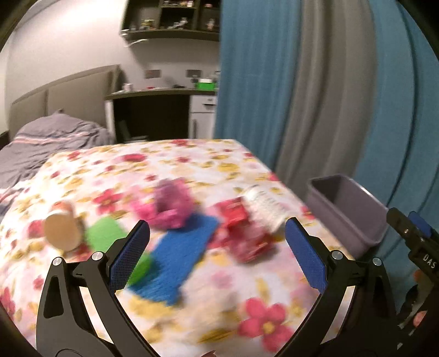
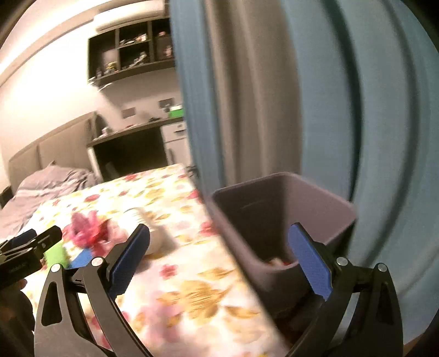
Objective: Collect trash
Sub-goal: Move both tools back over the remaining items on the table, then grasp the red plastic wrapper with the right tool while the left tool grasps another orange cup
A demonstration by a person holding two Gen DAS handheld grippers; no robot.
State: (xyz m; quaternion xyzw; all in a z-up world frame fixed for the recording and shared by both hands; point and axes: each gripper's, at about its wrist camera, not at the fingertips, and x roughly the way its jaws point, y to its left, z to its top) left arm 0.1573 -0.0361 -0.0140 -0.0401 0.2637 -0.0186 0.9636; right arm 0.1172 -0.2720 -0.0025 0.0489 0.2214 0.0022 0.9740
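On the flowered tablecloth (image 1: pixel 247 315) lies blurred litter: a pink crumpled piece (image 1: pixel 170 203), a red wrapper (image 1: pixel 241 228), a white bottle (image 1: pixel 263 206), a blue flat piece (image 1: pixel 178 255), a green piece (image 1: pixel 104 233) and a tan cup (image 1: pixel 61 230). My left gripper (image 1: pixel 216 239) hangs open over the litter, holding nothing. A purple bin (image 2: pixel 274 208) stands at the table's right edge, with scraps (image 2: pixel 277 262) at its bottom. My right gripper (image 2: pixel 219 241) is open and empty at the bin's near rim, one finger over the cloth, the other over the bin.
Blue and grey curtains (image 1: pixel 315 82) hang close behind the bin. A bed with grey bedding (image 1: pixel 49 137) lies to the far left. A dark desk (image 1: pixel 153 109) and wall shelves (image 1: pixel 170 19) stand beyond the table.
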